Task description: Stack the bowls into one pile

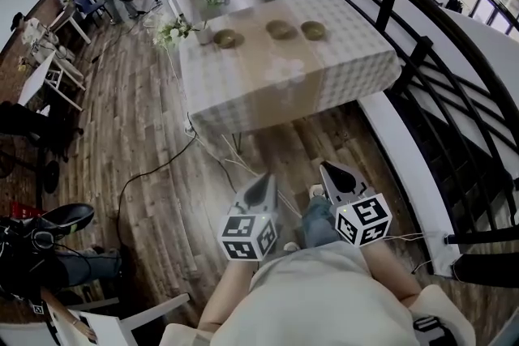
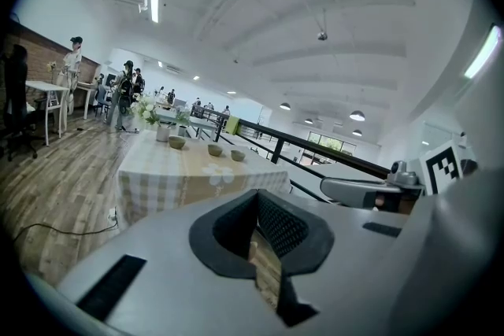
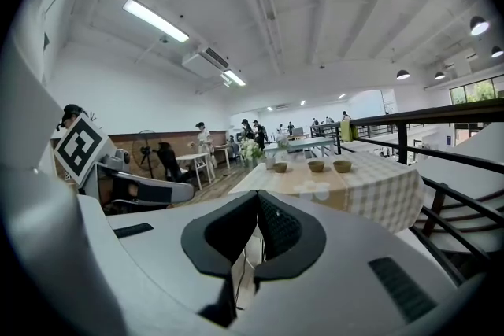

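Observation:
Three olive-green bowls stand apart in a row on the far half of a checked-cloth table (image 1: 243,105): the left bowl (image 1: 225,38), the middle bowl (image 1: 280,30) and the right bowl (image 1: 313,30). In the gripper views they look small and distant: the left bowl (image 2: 177,142), (image 3: 280,167), the middle bowl (image 2: 215,149), (image 3: 316,166), the right bowl (image 2: 238,155), (image 3: 342,166). My left gripper (image 1: 263,189) and right gripper (image 1: 335,174) hang over the wooden floor, well short of the table. Both are shut with nothing between their jaws.
A vase of white flowers (image 1: 177,32) stands at the table's far left corner. A black railing (image 1: 422,53) runs along the right side. A cable (image 1: 154,170) trails over the floor left of me. People and white desks (image 1: 49,36) fill the far left.

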The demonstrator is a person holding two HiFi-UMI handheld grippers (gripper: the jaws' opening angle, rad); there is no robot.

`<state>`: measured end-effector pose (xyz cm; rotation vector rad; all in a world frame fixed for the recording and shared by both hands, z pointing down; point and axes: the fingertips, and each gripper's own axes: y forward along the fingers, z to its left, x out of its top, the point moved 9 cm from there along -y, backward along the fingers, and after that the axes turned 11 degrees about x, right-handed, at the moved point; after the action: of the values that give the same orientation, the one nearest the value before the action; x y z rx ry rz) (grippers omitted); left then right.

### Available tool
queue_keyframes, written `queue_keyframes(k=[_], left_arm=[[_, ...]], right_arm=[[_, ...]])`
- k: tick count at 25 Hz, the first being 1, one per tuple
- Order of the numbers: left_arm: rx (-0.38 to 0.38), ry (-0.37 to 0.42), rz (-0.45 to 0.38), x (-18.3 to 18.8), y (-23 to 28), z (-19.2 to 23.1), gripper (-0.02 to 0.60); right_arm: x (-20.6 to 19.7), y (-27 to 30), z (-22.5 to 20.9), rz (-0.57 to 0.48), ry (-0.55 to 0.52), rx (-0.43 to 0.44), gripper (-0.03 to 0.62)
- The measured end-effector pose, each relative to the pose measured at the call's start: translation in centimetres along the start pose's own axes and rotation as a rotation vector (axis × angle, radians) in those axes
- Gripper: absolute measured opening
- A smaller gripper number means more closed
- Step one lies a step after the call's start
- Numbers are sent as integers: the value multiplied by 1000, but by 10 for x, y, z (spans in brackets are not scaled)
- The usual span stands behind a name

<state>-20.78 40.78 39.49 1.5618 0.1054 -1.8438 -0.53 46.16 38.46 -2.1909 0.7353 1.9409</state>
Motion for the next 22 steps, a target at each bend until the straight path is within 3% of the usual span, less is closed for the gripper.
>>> queue_keyframes(k=[12,22], left_arm=[[42,-7,-14,38,89,-3,5],[123,-41,-48,79,164,-14,5]], right_arm=[[35,55,-92,-4,-65,11,2],[73,96,-172,11,-84,72,2]])
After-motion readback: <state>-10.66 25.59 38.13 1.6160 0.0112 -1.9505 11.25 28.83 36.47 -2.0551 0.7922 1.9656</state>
